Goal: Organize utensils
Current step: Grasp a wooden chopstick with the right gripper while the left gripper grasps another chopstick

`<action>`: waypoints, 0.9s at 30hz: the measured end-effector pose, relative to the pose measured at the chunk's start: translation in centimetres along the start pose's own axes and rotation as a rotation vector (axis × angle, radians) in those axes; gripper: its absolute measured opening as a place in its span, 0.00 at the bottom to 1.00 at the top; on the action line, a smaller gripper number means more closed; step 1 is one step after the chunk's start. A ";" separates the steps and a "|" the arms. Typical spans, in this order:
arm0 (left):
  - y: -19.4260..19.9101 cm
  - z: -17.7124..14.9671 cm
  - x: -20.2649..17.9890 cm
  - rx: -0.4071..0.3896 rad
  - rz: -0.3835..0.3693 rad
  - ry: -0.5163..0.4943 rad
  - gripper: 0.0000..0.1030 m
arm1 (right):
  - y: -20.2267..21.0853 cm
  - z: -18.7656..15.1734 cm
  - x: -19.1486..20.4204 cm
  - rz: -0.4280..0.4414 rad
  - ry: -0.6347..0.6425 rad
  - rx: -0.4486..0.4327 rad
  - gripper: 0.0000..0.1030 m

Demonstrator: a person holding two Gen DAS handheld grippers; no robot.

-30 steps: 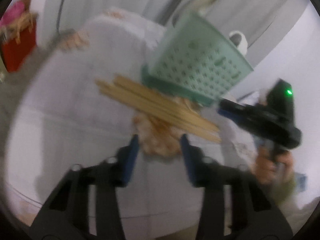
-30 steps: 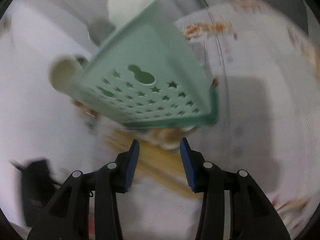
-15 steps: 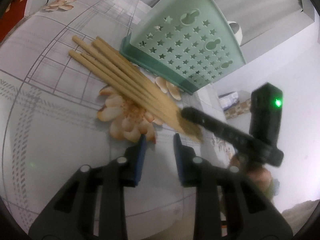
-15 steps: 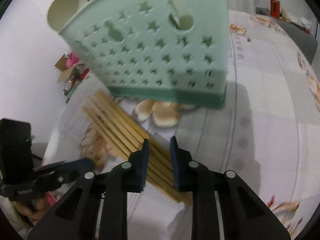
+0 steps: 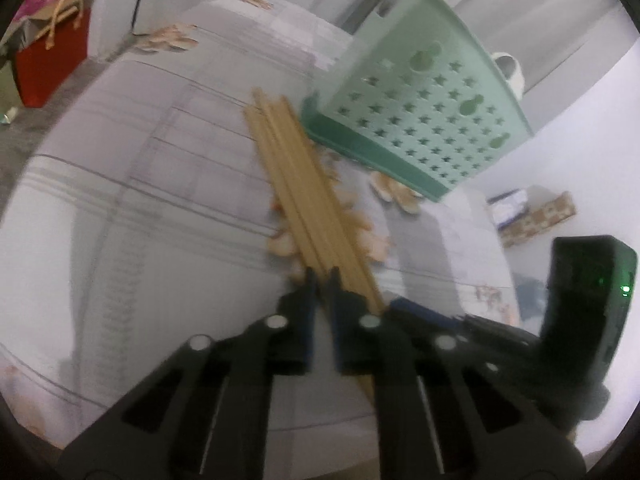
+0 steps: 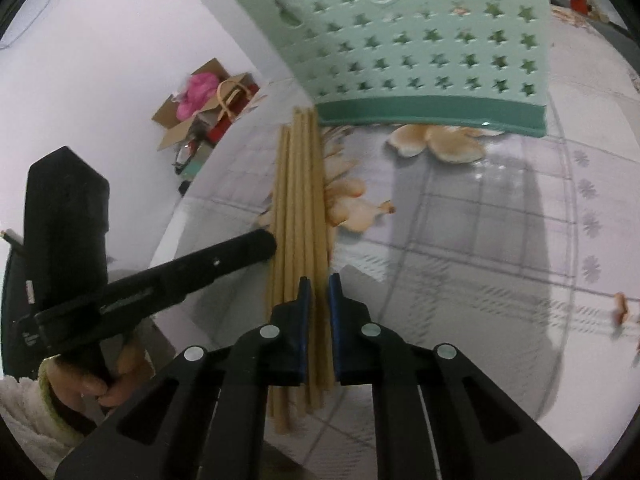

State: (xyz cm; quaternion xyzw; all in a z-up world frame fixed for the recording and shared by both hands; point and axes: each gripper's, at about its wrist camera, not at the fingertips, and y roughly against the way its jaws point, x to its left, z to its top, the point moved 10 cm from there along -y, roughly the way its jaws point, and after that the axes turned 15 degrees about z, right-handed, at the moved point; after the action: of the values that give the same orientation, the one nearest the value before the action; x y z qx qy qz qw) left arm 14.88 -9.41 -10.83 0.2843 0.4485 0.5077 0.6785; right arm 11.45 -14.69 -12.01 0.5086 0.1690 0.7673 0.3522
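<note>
Right gripper (image 6: 318, 292) over the near end of a chopstick bundle (image 6: 298, 208), jaws closing and nearly together, one or two sticks running down the slim gap betw. the blue pads; can't tell if the pads press them yet. Left gripper (image 5: 323, 280) in its own wrist view sits at the same end of the bundle (image 5: 304, 184), jaws closing to a thin slit w/ a stick seeming to run between them, frame too blurred to confirm a grip. Each tool shows in the other's view: left gripper (image 6: 256, 246) coming in from the left w/ its tip just beside the sticks, a hand (image 6: 100, 384) in a white fuzzy sleeve on its grip; right gripper (image 5: 424, 314) low and just right of the left jaws. Chopsticks lie flat on the table (image 6: 460, 240), a pale cloth w/ grey grid lines & peach flowers, far ends reaching the base of a mint star-holed basket (image 6: 420, 48). Basket stands upright on the cloth. Red bag (image 5: 50, 56) on the floor beyond the table edge.
</note>
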 end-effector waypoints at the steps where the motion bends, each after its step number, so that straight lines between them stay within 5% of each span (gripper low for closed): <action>1: 0.1 0.0 0.3 -0.003 0.012 -0.005 0.05 | 0.3 -0.1 -0.2 -0.003 0.005 -0.001 0.08; 7: 0.1 0.4 1.2 -0.029 0.071 -0.040 0.04 | 0.6 0.7 -1.0 -0.102 0.044 -0.025 0.04; 15: -0.2 1.3 0.7 -0.050 0.068 -0.037 0.13 | 1.2 0.5 -1.6 -0.102 0.024 -0.043 0.05; 27: -0.6 2.2 0.6 -0.116 0.133 -0.107 0.08 | 1.4 0.4 -1.5 -0.093 0.019 -0.051 0.05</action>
State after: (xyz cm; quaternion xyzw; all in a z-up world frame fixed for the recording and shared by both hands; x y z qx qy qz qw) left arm 17.14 -8.86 -10.56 0.3003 0.3617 0.5608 0.6816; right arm 11.67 -16.80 -11.99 0.4835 0.1761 0.7591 0.3988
